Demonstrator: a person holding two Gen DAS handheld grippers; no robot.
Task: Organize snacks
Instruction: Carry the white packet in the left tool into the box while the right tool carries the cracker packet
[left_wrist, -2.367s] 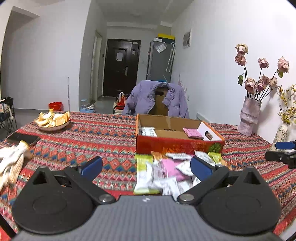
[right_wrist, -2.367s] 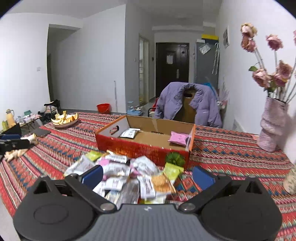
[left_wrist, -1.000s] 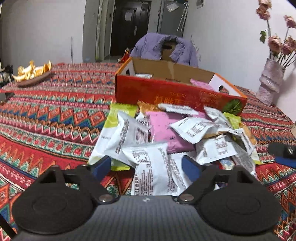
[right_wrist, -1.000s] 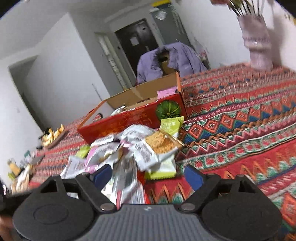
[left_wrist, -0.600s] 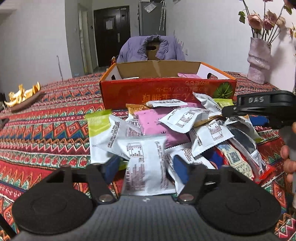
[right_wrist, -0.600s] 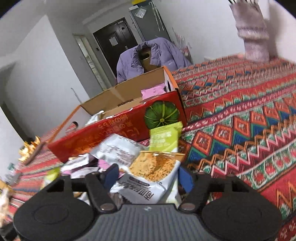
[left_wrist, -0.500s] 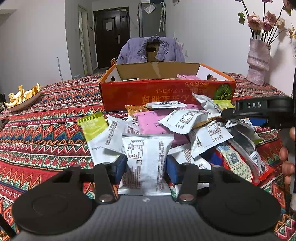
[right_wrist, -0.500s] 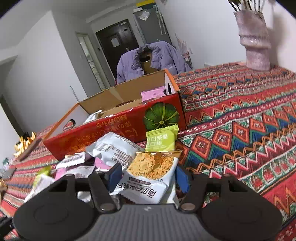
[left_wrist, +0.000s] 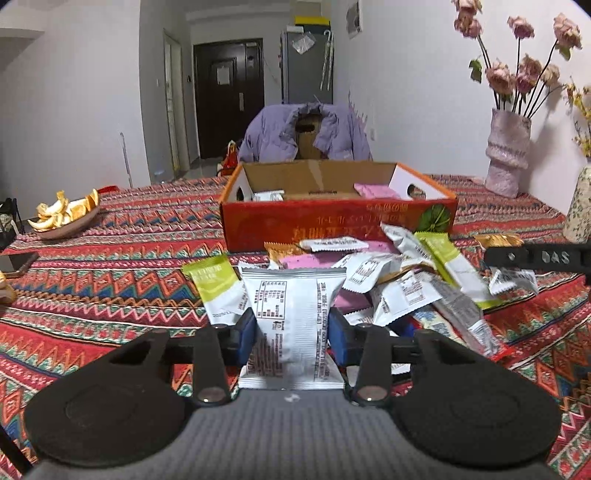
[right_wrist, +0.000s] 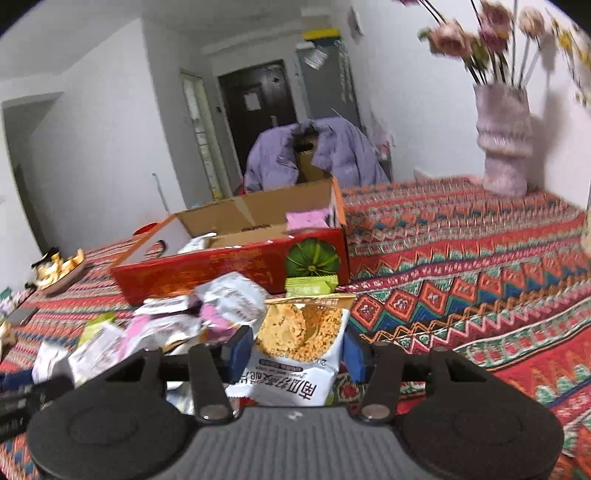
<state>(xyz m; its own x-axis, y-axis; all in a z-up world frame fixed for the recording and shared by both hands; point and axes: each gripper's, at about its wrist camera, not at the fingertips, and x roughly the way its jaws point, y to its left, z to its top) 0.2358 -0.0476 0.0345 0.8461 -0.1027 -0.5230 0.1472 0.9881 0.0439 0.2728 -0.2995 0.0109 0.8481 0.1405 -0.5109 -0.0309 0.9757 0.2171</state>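
A pile of snack packets (left_wrist: 399, 273) lies on the patterned tablecloth in front of an open red cardboard box (left_wrist: 332, 225). The box holds a pink packet and a white one. My left gripper (left_wrist: 291, 328) is shut on a white packet (left_wrist: 291, 295) with a printed label, held upright just above the near edge of the pile. In the right wrist view my right gripper (right_wrist: 298, 349) has its jaws closing on a packet showing orange crackers (right_wrist: 299, 328), and both pads touch its sides. The box (right_wrist: 229, 269) stands behind it, and the pile (right_wrist: 166, 325) spreads to the left.
A pink vase of dried flowers (left_wrist: 508, 155) stands at the back right, with a second vase (left_wrist: 580, 206) at the right edge. A bowl of orange peel (left_wrist: 64, 218) and a dark phone (left_wrist: 16, 260) lie at the left. A chair with a purple jacket (left_wrist: 306, 133) stands behind the box.
Both grippers went from wide open over the pile to closed on one packet each. The white packet and the cracker packet have risen a little, and both views have tipped up.
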